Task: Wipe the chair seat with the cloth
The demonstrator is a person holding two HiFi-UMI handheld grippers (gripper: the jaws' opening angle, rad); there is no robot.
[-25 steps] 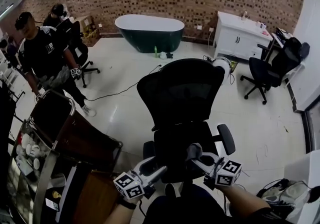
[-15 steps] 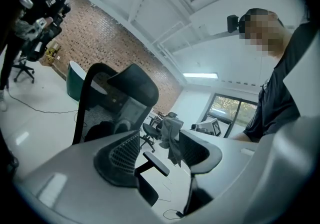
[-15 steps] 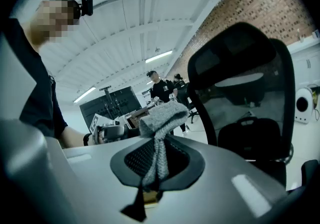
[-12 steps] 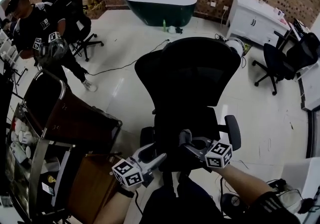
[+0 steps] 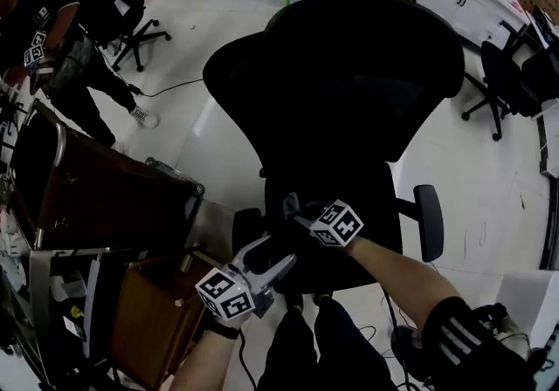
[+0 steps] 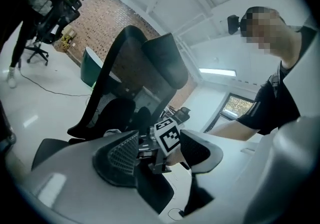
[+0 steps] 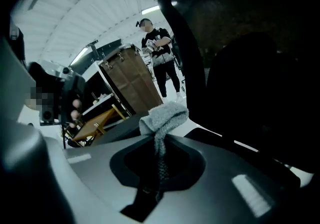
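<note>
The head view is dim; the black chair (image 5: 341, 92) shows almost no detail, while the pale floor (image 5: 218, 40) gives soft glare. Both gripper views bend strongly at the edges, with dark corners; ceiling light strips (image 6: 217, 72) shine bright, and the nearest parts are blurred.

Your head camera looks steeply down from above the black office chair (image 5: 341, 101). Both tools show low in the picture, the left gripper (image 5: 278, 260) at the left and the right gripper (image 5: 290, 206) over the seat (image 5: 384, 206). The left gripper view sits low beside the seat, faces across it and up the backrest (image 6: 125, 68), and catches the right gripper's marker cube (image 6: 166, 137) close ahead between its parted jaws. The right gripper view faces the opposite way, very near the grey cloth (image 7: 164, 115) pinched in its jaws, toward the brown cabinet (image 7: 131, 80). Your head view shows that same cabinet (image 5: 105, 197) at its left.
</note>
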